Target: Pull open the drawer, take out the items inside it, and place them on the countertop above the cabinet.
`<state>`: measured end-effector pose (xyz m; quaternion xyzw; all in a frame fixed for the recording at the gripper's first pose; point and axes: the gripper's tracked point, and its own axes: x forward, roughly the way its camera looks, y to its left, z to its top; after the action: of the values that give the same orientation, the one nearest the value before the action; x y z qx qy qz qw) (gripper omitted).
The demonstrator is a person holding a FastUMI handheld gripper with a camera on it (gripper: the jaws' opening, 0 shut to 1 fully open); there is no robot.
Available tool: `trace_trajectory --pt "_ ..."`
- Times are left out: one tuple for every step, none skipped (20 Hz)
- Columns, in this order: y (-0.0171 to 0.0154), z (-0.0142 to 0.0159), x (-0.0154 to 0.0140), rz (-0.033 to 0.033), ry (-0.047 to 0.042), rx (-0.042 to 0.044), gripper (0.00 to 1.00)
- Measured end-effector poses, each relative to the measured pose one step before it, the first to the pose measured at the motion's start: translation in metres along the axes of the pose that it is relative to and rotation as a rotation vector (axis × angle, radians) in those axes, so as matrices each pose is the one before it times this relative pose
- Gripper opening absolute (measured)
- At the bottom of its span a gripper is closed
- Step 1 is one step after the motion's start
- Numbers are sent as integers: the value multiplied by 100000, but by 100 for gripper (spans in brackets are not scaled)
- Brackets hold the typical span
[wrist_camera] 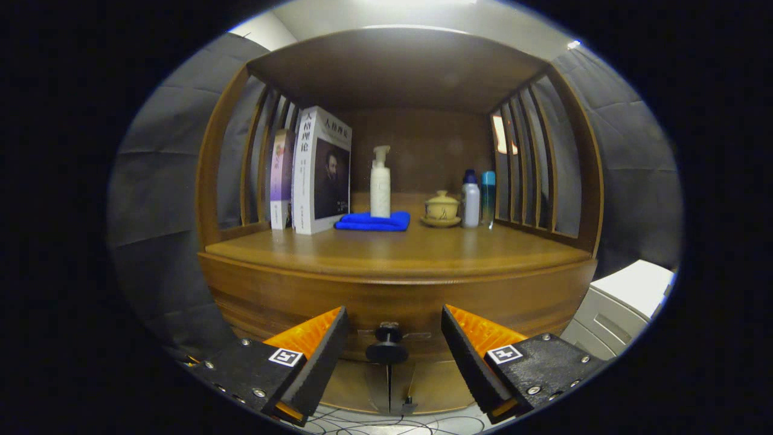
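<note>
A wooden cabinet stands in front of me, its drawer front (398, 311) closed under the countertop (392, 251). A small black knob (387, 344) sticks out of the drawer front. My gripper (394, 338) is open, with one finger on each side of the knob and neither touching it. The knob sits between the fingertips (338, 323), about level with them. What lies inside the drawer is hidden.
On the countertop stand two upright books (314, 175), a white pump bottle (380, 184) on a folded blue cloth (374, 222), a lidded yellow cup (442, 209) and two slim bottles (478, 198). A white appliance (628, 299) sits right of the cabinet. Cables lie on the floor below.
</note>
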<state>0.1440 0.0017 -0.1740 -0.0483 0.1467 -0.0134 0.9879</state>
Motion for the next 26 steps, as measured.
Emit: trace_trajectory --pt "-30 -811 292 -163 2180 841 94" --pt "118 -606 179 119 1750 1219 92" --pt "-1 -514 295 -75 1454 1263 89" --pt "84 -441 179 287 1218 1165 81" --pt "32 -188 273 -210 581 469 73" --pt "402 63 -100 1999 3 583 65" --pt "-4 -66 335 -923 -52 -1003 57" --pt "67 32 -25 -543 -17 -1391 49" --pt "-94 -5 -25 -538 -285 -721 47" --pt "91 -90 52 -7 -502 313 46" --pt "22 -138 71 207 386 283 47" --pt "11 -101 159 170 575 348 47" --pt "-66 -106 -24 41 445 701 47" --pt "66 2 47 192 170 -256 47" --pt "7 -29 -65 222 418 -1655 46" --pt "2 -93 136 302 533 -1583 40" --pt "-32 40 -28 372 1301 -514 38" --pt "39 -230 -218 238 836 687 36" --pt "-31 -66 -372 378 591 1330 36" --pt "-33 -74 -491 344 342 709 36" --pt "-64 -106 -577 178 145 -23 35" --pt "-65 -188 -578 99 350 -373 35" --pt "-59 -105 -801 281 113 52 35" --pt "56 -327 -652 515 67 247 35" --pt "25 -144 -646 187 -118 3 35" --pt "49 -256 -607 22 126 -341 35"
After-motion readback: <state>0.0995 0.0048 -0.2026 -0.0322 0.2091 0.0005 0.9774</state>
